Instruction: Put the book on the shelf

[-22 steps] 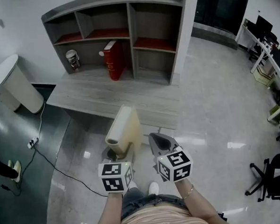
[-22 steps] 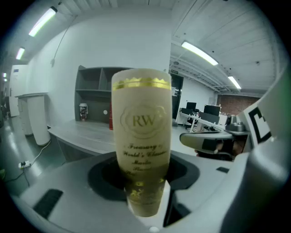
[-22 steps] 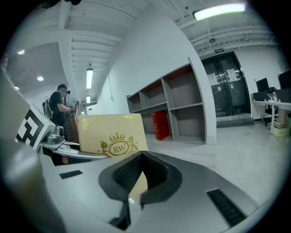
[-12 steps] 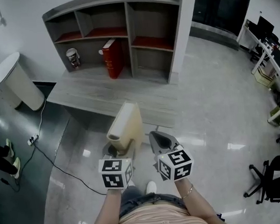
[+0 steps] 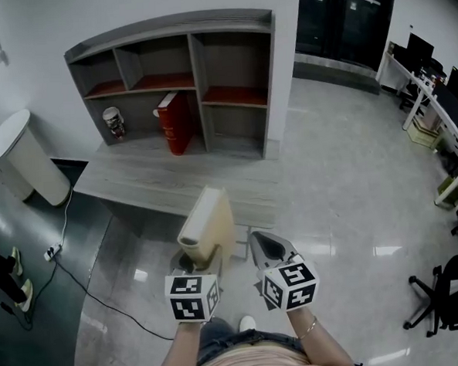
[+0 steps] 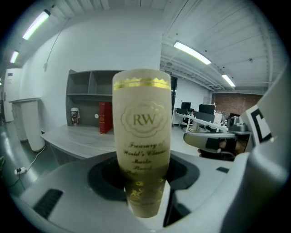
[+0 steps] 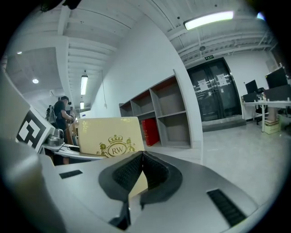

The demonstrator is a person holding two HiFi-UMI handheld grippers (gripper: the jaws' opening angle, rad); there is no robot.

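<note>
A person's left gripper was clamped on the lower end of a cream book, holding it upright above the floor, its gold-lettered spine turned back toward the gripper and its top edge tipped forward. The right gripper hung just to the right of the book with its jaws pressed together and nothing between them; from its side, the book's cream cover with a gold crest showed just to its left. Ahead of both grippers, well apart from them, a grey shelf with open compartments stood on a low grey surface against a white wall. A red book stood upright in a lower compartment, ahead of the left gripper and a little to its left. Farther left, in the neighbouring lower compartment, sat a small cup. A white bin stood far off to the left of the left gripper, beside the surface's end, and a dark cable trailed across the floor on that same side.
</note>
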